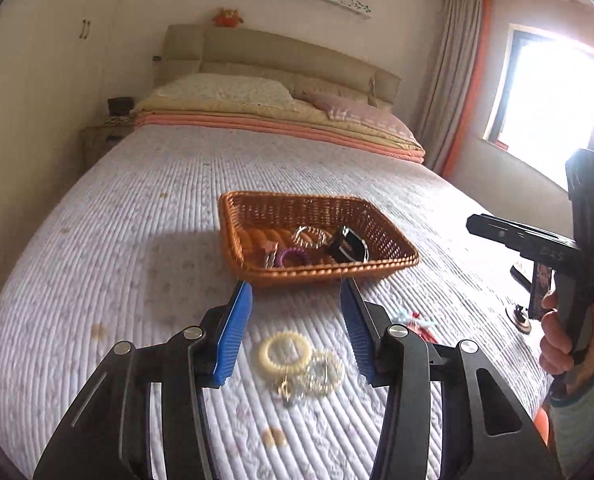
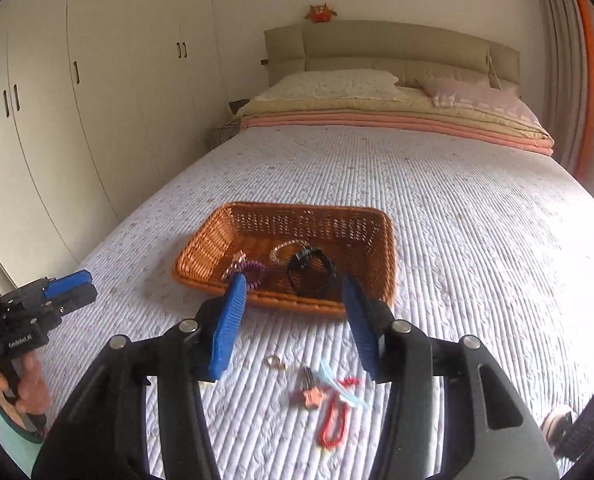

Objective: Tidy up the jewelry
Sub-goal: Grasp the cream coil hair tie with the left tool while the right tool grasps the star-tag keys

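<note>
Two hand-held claws hover over a bed covered with a pale ribbed quilt (image 1: 137, 240), both with blue pads spread apart and holding nothing.

Directly below and between the pads of the left claw (image 1: 297, 332) lie a cream spiral hair ring (image 1: 285, 353), a clear spiral ring (image 1: 324, 372) touching it, and a small metal trinket too blurred to identify. The spread pads framing them suggest this claw is lined up to pick one.

Beneath the right claw (image 2: 293, 324) sit a small gold ring (image 2: 277, 362), a pink star-shaped clip (image 2: 311, 396), a pale blue clip (image 2: 337, 384) and a red beaded loop (image 2: 333, 428), bunched together and partly overlapping, so taking one alone may drag another.

Just beyond both claws rests a shallow brown wicker basket (image 1: 257, 208), apparently the collecting place. It holds a purple spiral ring (image 2: 253, 272), a clear bracelet (image 2: 285, 250), a black watch (image 2: 311, 276) and a pinkish clip. Its low near rim stands between the loose pieces and the inside.

Far beyond are folded blankets, pillows (image 2: 337, 80) and a beige headboard.
</note>
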The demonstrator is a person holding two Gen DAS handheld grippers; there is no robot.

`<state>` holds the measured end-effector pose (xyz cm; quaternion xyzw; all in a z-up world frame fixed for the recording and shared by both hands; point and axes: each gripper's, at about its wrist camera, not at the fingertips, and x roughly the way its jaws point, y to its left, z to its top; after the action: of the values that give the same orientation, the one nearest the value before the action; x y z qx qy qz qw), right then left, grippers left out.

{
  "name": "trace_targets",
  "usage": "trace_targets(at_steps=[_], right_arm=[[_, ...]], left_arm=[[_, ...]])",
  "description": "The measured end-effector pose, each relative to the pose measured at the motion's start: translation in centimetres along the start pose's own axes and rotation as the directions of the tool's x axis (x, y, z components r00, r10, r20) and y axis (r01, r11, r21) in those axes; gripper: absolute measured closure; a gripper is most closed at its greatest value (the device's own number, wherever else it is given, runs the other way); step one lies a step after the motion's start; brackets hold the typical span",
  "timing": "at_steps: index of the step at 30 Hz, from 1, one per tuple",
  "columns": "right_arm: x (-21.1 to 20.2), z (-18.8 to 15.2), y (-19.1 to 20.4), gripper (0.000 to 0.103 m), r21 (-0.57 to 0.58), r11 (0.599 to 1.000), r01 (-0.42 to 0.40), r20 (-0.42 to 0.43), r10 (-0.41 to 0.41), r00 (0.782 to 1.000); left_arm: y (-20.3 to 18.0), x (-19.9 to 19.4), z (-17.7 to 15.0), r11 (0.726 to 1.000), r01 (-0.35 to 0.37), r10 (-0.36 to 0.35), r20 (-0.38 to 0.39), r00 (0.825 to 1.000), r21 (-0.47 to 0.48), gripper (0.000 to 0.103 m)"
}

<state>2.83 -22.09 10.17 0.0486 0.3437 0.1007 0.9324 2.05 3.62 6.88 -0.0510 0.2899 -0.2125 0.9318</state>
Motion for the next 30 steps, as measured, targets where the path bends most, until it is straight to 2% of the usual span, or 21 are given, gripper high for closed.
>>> trace_targets(at_steps=[5, 10, 11, 12, 14, 19, 24, 26, 30], right_arm=[[0.4, -4.6, -1.4, 0.056, 0.027, 0.999, 0.029, -0.062, -0.027, 0.998], [3.7, -8.4, -3.3, 0.057, 0.079, 0.997, 0.022, -0.177, -0.008, 0.984], [4.5, -9.1, -3.3, 0.060, 0.084, 0.996, 0.014, -0.199, 0.003, 0.980], [5.0, -9.4, -3.1, 0.065, 0.087, 0.996, 0.008, -0.214, 0.011, 0.977], [6.1, -10.0, -2.7, 0.068, 0.082, 0.997, -0.006, -0.237, 0.025, 0.971], [8.2, -10.2, -2.3, 0.068, 0.073, 0.997, 0.013, -0.266, 0.007, 0.964], [9.2, -10.2, -2.1, 0.068, 0.056, 0.998, 0.023, -0.266, -0.007, 0.964], [9.7, -10.2, -1.8, 0.068, 0.043, 0.999, 0.032, -0.265, -0.019, 0.964], [10.0, -10.5, -1.8, 0.068, 0.036, 0.999, 0.038, -0.256, -0.028, 0.966]], left_arm=[[0.0, -0.8, -3.0, 1.000, 0.001, -0.001, -0.017, 1.000, -0.020, 0.050], [1.2, 1.3, -5.0, 0.998, -0.010, 0.005, -0.084, 0.996, -0.060, 0.050], [1.5, 1.9, -5.2, 0.998, -0.009, 0.003, -0.096, 0.995, -0.068, 0.050], [1.8, 2.7, -5.3, 0.997, -0.009, 0.001, -0.111, 0.994, -0.074, 0.050], [2.2, 4.1, -5.4, 0.997, -0.015, 0.004, -0.142, 0.990, -0.077, 0.051], [2.7, 7.7, -5.2, 0.998, -0.022, 0.008, -0.224, 0.974, -0.061, 0.053], [3.2, 11.1, -5.2, 0.998, -0.041, 0.026, -0.316, 0.948, -0.042, 0.058], [3.1, 12.0, -5.4, 0.998, -0.048, 0.036, -0.332, 0.942, -0.027, 0.059], [2.6, 12.9, -5.4, 0.998, -0.065, 0.066, -0.325, 0.943, 0.016, 0.059]])
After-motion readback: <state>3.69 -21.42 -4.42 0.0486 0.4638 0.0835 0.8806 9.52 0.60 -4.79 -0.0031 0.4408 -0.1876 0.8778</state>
